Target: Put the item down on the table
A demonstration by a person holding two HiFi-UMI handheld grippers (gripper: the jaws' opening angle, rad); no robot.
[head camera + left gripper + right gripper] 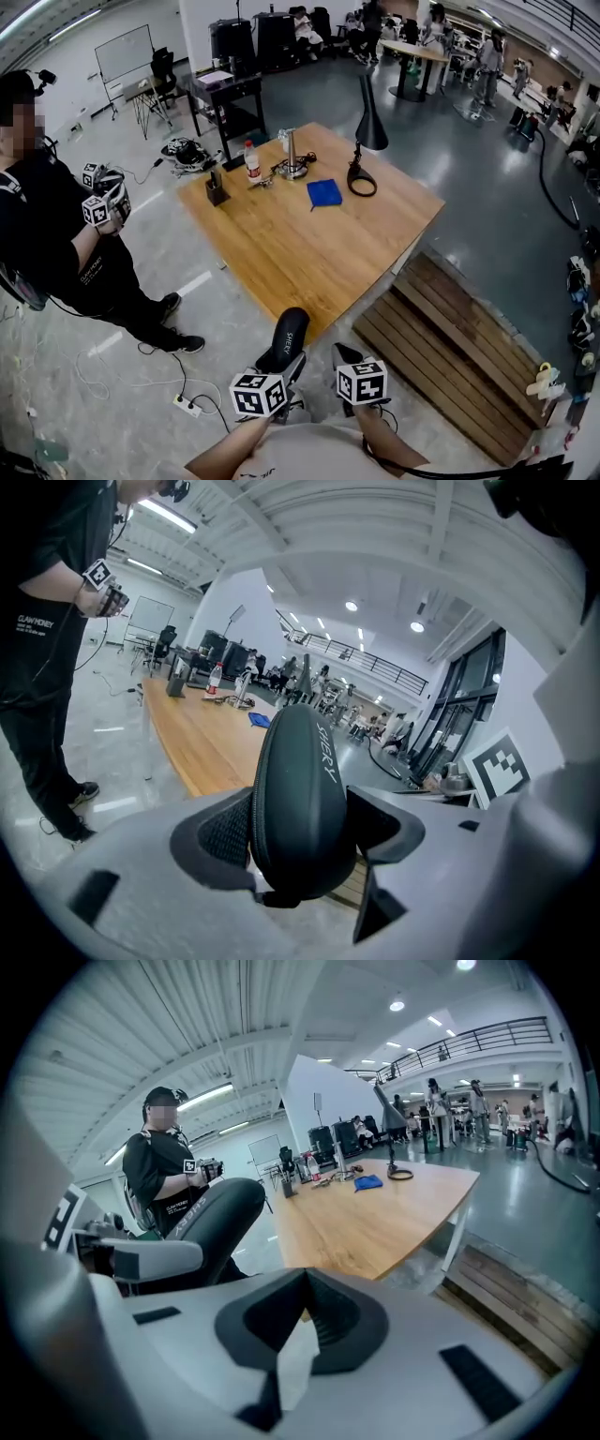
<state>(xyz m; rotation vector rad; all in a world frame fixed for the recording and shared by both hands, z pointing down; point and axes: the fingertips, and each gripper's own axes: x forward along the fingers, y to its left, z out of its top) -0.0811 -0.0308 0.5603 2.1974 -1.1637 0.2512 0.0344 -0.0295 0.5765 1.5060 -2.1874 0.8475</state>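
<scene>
Table [309, 244] lying beyond jaws. Left gripper [298, 829] clamping case [300, 761]; right gripper [305, 1321] closed, empty. I am wanting board beneath before releasing.

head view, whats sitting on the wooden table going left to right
small dark box → plastic bottle → metal cylinder → blue cloth → black desk lamp

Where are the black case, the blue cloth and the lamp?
black case [300, 799]: left gripper view, middle of its shell.
blue cloth [324, 193]: head view, its centre.
lamp [372, 133]: head view, its shade.
</scene>
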